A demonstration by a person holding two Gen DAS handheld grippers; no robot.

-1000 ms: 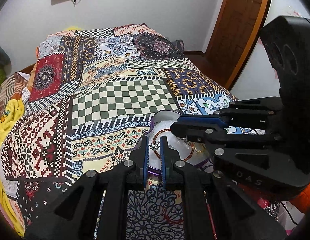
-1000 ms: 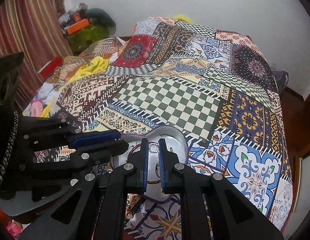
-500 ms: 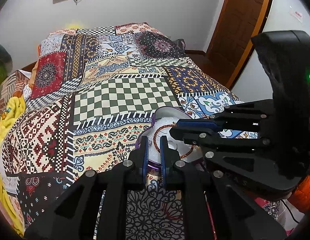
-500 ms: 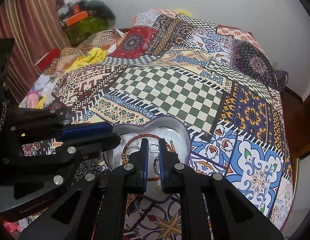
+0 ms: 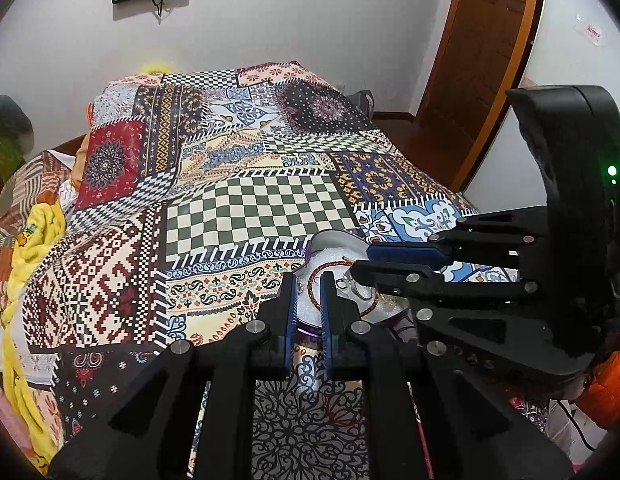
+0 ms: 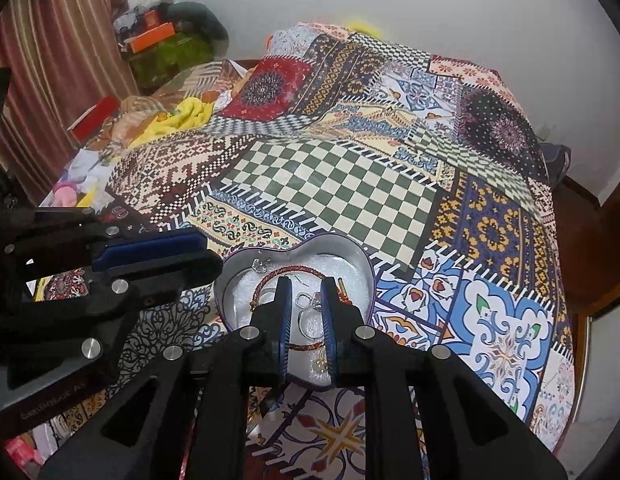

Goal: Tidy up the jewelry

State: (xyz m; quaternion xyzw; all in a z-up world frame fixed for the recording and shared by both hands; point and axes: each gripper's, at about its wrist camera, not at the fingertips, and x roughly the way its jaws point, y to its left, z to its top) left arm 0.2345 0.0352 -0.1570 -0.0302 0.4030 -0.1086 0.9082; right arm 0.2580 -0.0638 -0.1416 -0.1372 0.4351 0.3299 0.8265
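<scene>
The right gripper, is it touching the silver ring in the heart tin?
Cannot tell. In the right wrist view the right gripper hangs over the heart tin with the silver ring seen between its parted fingers, but neither view settles gap or contact.

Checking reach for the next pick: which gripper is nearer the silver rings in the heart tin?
Right. The right gripper hangs directly over the silver rings, which show between its fingers inside the heart tin. The left gripper sits beside the tin's left rim, outside it.

A patchwork bedspread (image 5: 245,208) covers the bed; a yellow blanket (image 5: 25,248) lies beside it, near a wooden door (image 5: 482,64) and striped curtain (image 6: 57,60).
</scene>
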